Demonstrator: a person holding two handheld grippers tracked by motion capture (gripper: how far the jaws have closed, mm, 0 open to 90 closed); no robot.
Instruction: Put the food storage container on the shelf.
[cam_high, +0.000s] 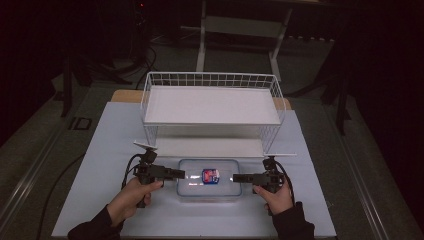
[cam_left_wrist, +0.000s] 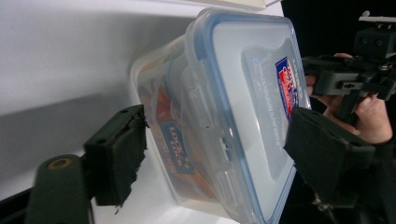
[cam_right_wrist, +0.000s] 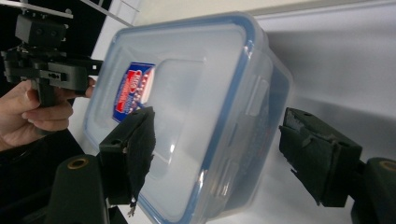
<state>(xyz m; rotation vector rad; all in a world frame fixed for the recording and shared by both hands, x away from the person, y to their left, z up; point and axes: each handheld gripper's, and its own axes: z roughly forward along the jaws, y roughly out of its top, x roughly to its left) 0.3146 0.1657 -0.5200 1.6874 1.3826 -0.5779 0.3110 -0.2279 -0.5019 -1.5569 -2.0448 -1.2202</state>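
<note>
Both hands are low on the bench (cam_high: 115, 150) now, one at each short end of the clear plastic box (cam_high: 209, 179). The left hand-held gripper (cam_high: 181, 174) points at the box's near end with its jaws spread, one over the blue-rimmed lid (cam_left_wrist: 252, 93), one down by the box's side, and neither pad presses on it. The right hand-held gripper (cam_high: 236, 177) mirrors it from the opposite end, jaws likewise spread around the box rim without clamping. The red-and-blue label (cam_right_wrist: 133, 91) sits on the lid between the two grippers; its print is too small to read. A second blue sticker (cam_left_wrist: 178, 147) on the box wall, just beside the left gripper's lower jaw, seems to read "LOCK&LOCK". Beyond both grippers stands the white wire shelf (cam_high: 210, 107).
</note>
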